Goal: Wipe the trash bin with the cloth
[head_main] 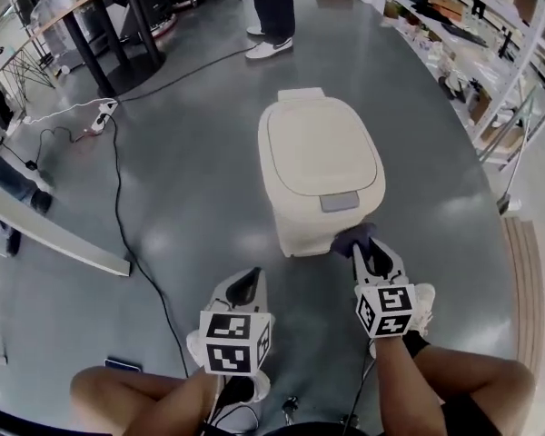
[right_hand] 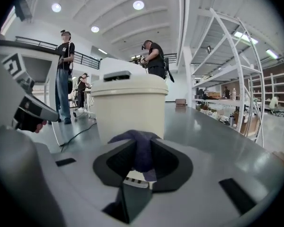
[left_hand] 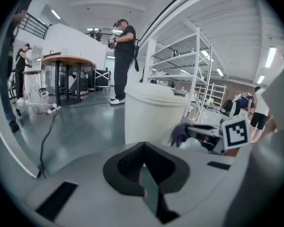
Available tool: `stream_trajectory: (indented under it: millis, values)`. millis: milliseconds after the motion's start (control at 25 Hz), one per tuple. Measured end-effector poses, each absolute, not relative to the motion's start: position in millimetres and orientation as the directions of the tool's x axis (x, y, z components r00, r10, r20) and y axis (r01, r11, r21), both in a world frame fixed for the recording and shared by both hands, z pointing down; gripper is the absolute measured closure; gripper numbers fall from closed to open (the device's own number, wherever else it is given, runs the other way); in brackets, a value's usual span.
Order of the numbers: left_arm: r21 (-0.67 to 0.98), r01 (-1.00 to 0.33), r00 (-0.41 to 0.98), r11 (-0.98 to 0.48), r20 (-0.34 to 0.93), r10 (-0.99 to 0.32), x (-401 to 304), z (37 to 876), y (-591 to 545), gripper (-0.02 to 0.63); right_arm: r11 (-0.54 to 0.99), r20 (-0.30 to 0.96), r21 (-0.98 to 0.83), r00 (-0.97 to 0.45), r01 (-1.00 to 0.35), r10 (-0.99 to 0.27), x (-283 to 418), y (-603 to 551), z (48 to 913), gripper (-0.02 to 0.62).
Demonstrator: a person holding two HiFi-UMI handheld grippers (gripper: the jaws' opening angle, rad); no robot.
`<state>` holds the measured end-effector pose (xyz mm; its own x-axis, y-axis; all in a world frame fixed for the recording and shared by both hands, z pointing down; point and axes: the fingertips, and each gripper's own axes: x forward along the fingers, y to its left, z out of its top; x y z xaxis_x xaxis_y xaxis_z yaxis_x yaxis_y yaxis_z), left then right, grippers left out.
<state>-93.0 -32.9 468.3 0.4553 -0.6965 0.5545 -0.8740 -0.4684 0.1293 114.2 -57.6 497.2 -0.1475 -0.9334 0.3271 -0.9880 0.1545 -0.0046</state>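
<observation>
at trash bin (head_main: 320,175) front, right gripper (head_main: 370,251) clamps purple cloth (head_main: 352,239); left gripper (head_main: 244,287) closed, empty.

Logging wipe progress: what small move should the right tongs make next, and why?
Probably press the cloth onto the bin and sweep sideways: the right tongs grip the cloth right by its near wall, while the left tongs hang back, shut and empty.

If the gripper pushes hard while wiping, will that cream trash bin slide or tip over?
More likely slide. The trash bin looks broad for its height and stands on a smooth, glossy floor. It seems to be light plastic, so it may scoot easily. The cloth in the right gripper sits low by its side, which favours sliding.
</observation>
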Motion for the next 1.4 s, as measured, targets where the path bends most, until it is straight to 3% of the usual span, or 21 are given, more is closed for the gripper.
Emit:
stream_trajectory:
  millis: [280, 520, 760, 1040, 1400]
  values:
    - [0.014, -0.910, 0.375, -0.414, 0.448, -0.811, -166, 430, -40, 0.606, 0.151, 0.277, -0.171, -0.194, -0.974, -0.941, -6, -21, 470, 0.503]
    - [0.093, -0.932, 0.354, -0.352, 0.455, -0.817, -200, 434, -50, 0.606, 0.080, 0.178, -0.309, -0.140, -0.948, -0.974, -59, -42, 438, 0.503]
    - [0.122, -0.937, 0.348, -0.328, 0.419, -0.838, -215, 410, -102, 0.606, 0.003, 0.138, -0.367, -0.058, -0.930, -0.989, -70, -73, 422, 0.502]
    - [0.075, -0.899, 0.419, -0.431, 0.426, -0.802, -234, 388, -162, 0.606, -0.052, 0.140, -0.408, -0.006, -0.912, -0.990, -68, -102, 418, 0.502]
    - [0.085, -0.857, 0.494, -0.508, 0.409, -0.767, -198, 384, -195, 0.606, -0.089, 0.161, -0.398, 0.026, -0.913, -0.987, -72, -125, 427, 0.503]
